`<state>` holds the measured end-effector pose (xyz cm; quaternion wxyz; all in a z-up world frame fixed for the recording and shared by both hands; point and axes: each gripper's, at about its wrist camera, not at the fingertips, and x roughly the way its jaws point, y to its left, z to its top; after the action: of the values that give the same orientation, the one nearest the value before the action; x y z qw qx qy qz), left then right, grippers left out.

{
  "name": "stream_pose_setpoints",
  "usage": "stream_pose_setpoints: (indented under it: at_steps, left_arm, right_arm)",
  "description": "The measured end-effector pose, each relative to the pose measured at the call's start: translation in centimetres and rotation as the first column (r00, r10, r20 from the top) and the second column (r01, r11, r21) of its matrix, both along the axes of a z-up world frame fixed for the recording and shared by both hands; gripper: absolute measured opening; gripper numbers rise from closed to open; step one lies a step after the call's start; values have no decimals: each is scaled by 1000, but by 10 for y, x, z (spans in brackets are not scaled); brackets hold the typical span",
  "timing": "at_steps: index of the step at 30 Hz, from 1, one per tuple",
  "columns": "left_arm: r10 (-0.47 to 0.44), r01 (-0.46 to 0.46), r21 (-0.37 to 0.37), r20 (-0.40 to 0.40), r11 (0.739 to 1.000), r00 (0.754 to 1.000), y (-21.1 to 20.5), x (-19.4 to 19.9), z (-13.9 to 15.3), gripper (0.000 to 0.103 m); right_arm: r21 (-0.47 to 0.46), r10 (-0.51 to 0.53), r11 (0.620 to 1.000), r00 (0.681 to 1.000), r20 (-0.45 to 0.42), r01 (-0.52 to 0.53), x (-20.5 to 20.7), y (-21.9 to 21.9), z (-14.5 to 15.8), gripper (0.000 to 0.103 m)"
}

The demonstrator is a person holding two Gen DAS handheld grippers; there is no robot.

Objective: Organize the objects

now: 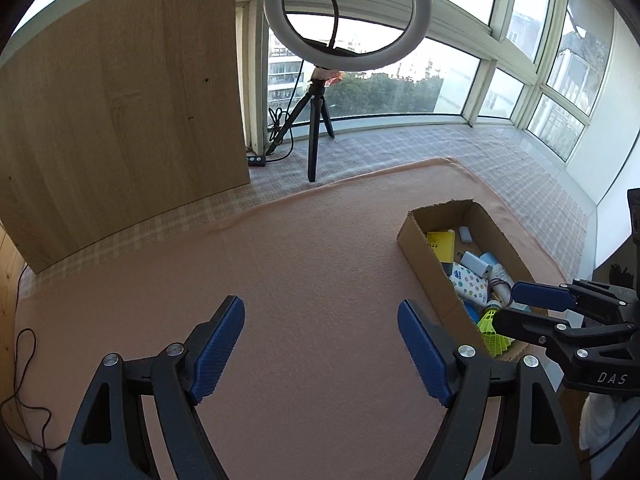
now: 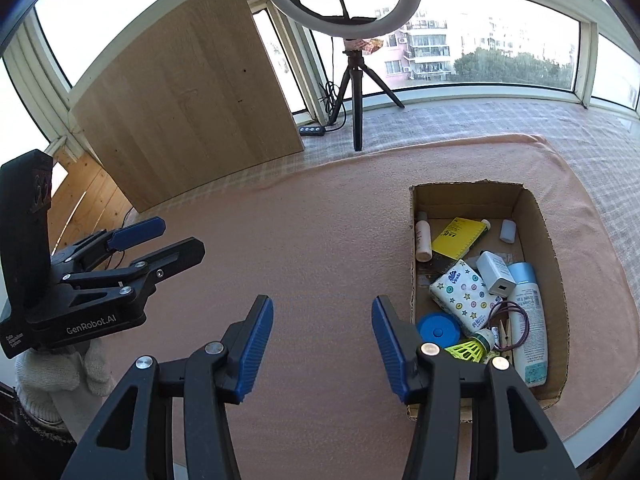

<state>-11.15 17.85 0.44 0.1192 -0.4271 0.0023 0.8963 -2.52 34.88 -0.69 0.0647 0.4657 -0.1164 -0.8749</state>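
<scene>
Two grippers: left gripper (image 1: 321, 344) and right gripper (image 2: 322, 350), fingers spread on both, nothing between them, held above bare blanket.
Finger pads: blue ribbed rubber (image 1: 218, 350), black plastic arms.
Surface: peach fleece blanket (image 2: 320, 216), soft, no loose items visible, so sorting looks finished.
Cardboard box (image 2: 554, 240): open top, torn rim, right of both grippers.
Contents: yellow shuttlecock (image 2: 470, 348), starred tissue pack (image 2: 460, 294), white lotion bottle (image 2: 530, 320), blue round lid (image 2: 436, 330), piled loosely.

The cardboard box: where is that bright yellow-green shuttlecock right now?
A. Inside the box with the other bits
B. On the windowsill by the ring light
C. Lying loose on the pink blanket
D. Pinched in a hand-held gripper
A: the shuttlecock lies inside the cardboard box among the other items, and both hand-held grippers are empty.
</scene>
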Motion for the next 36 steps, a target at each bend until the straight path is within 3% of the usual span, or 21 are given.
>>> stream_pose_setpoints:
  at_steps: [10,19,36]
  left_arm:
    - [170,-170,-17,-16,985,985,-59,59,-2,85]
    - [283,-283,-6,46,959,958,-92,102,-29,86]
    - [365,-364,-21,56,931,929,-123,120,-40,86]
  right_arm:
    - [112,65,992,996,-64,-57,7,-63,-2,54]
    - [163,88,984,994,-67,-76,14,-97,-17,60]
    - [206,101,975,993,-68,-85,17,-123,-30,64]
